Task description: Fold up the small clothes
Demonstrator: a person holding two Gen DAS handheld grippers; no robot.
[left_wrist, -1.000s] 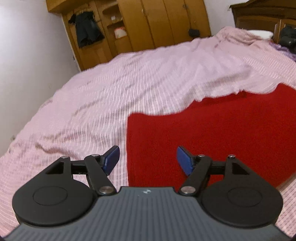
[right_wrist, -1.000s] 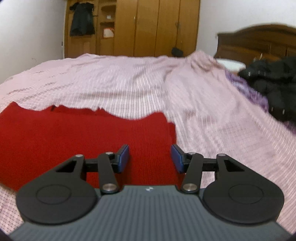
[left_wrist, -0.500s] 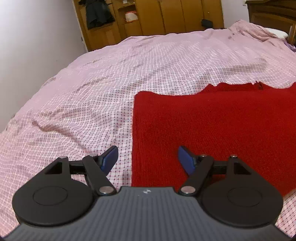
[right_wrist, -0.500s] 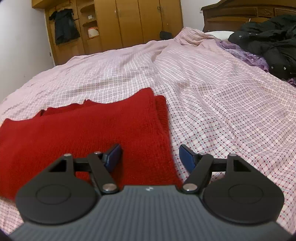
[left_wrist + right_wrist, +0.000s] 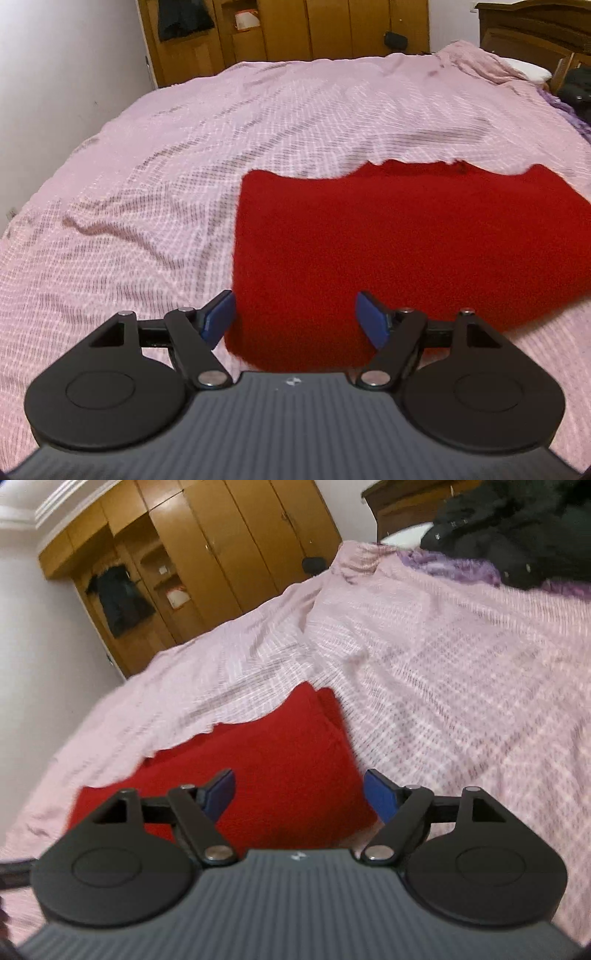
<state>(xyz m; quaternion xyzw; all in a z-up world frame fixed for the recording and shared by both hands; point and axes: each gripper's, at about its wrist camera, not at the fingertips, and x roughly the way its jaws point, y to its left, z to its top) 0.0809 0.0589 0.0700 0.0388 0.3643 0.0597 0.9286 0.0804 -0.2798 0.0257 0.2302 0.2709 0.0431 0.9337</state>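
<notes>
A red knitted garment lies flat as a folded rectangle on the pink checked bedspread. My left gripper is open and empty, above the garment's near left corner. In the right wrist view the same garment shows with its right edge doubled. My right gripper is open and empty, above the garment's near right corner. The right view is tilted and blurred.
A wooden wardrobe with dark clothes hanging stands past the bed's far end. A dark wooden headboard and white pillow are at far right. A black jacket and purple fabric lie on the bed's right side.
Both grippers stayed open and pulled back and up from the garment. The left view now shows more of the red rectangle. The right gripper has rolled, tilting its view.
</notes>
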